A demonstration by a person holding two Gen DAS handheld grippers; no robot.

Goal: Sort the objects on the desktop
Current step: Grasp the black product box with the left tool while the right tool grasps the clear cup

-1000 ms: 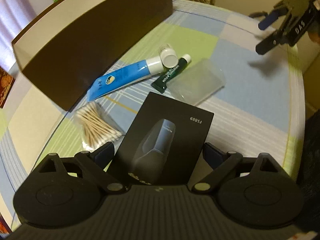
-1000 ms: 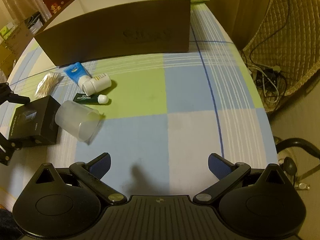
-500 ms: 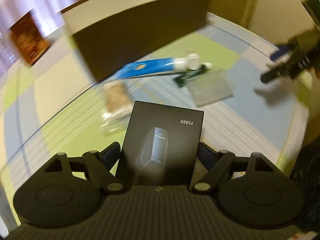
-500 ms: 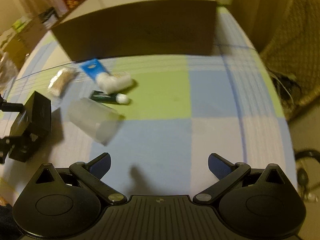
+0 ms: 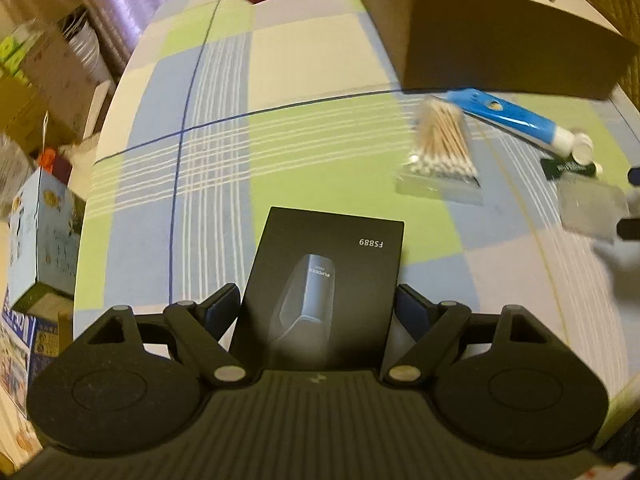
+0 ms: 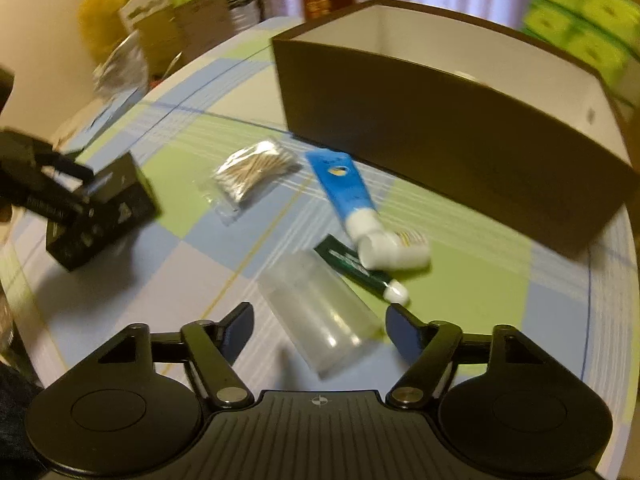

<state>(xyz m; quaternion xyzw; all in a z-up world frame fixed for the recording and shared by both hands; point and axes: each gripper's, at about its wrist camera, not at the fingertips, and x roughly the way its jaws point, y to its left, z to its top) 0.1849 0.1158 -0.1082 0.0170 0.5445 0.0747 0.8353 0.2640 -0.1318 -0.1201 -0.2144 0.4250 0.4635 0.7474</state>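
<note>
Left gripper [image 5: 318,304] clamps a black carton [image 5: 324,284], lifted above the checked tablecloth [image 5: 208,168]. Right gripper [image 6: 320,320], jaws wide, straddles a clear plastic cup [image 6: 320,316] lying on its side beside a blue tube [image 6: 344,192] and cotton swabs [image 6: 252,170], near the brown box [image 6: 452,152].

A black carton [image 5: 324,280] printed with a device picture and "FS889" is clamped between the fingers of the left hand-held gripper [image 5: 318,308], raised off the checked surface [image 5: 224,152]. A clear packet of cotton swabs [image 6: 250,172] lies flat beside a blue tube [image 6: 344,190] with a white cap. A small white bottle [image 6: 392,250] lies on its side, touching that cap. A dark green tube [image 6: 358,270] rests next to a clear plastic container [image 6: 320,314] on its side. The open brown box [image 6: 460,136] stands behind them
</note>
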